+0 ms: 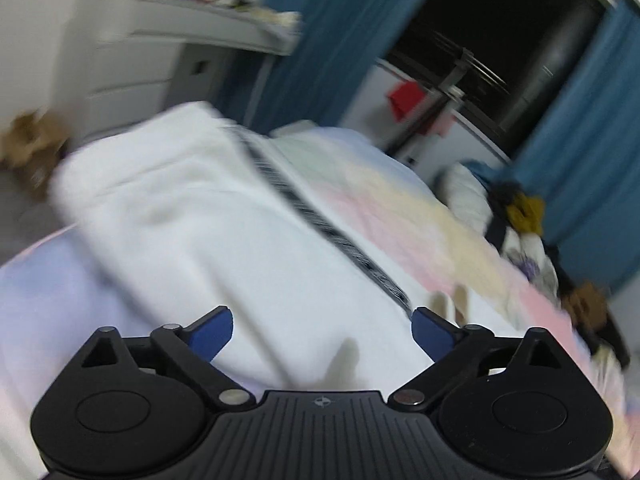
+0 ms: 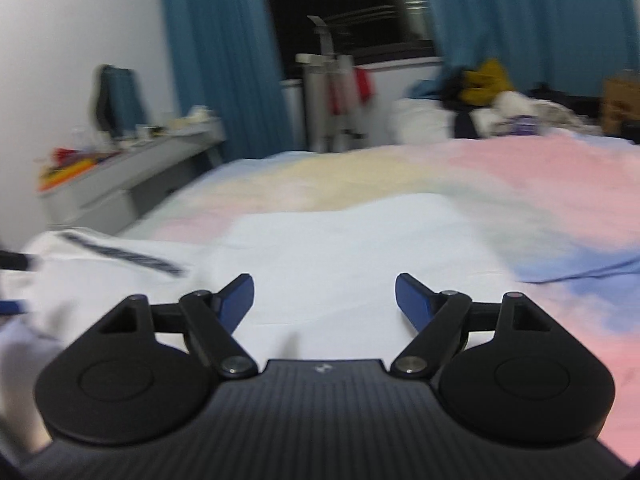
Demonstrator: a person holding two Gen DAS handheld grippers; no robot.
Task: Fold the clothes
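**Bedroom workspace: both grippers released above a white garment**

Pastel bedding [image 2: 520, 184] in pink, yellow and blue covers the bed that serves as the work surface. Blue curtains [image 2: 224, 60] frame a dark window [image 2: 340, 0] in the background, and a grey desk [image 2: 132, 176] loaded with small items stands along the wall. A metal drying rack [image 2: 326, 92] stands near the window. A pile of mixed clothes [image 2: 492, 96] lies at the far end of the bed. Both views are motion-blurred.

**Left gripper.** The left gripper [image 1: 322, 330] has its jaws spread wide with nothing between them. The white garment [image 1: 192, 216] lies directly ahead of and beneath the jaws, extending forward and to the left side of the view. A dark striped band [image 1: 312, 216] runs along the garment edge, ending close to the right-hand blue fingertip [image 1: 430, 326]. Whether the fingertip touches the fabric cannot be determined.

**Right gripper.** The right gripper [image 2: 324, 300] is also released, jaws wide apart and empty. White fabric fills the gap between the jaws and continues ahead of them. The striped band appears left of the left-hand fingertip [image 2: 238, 296], on a raised fold. Bedding lies beyond the right-hand jaw.
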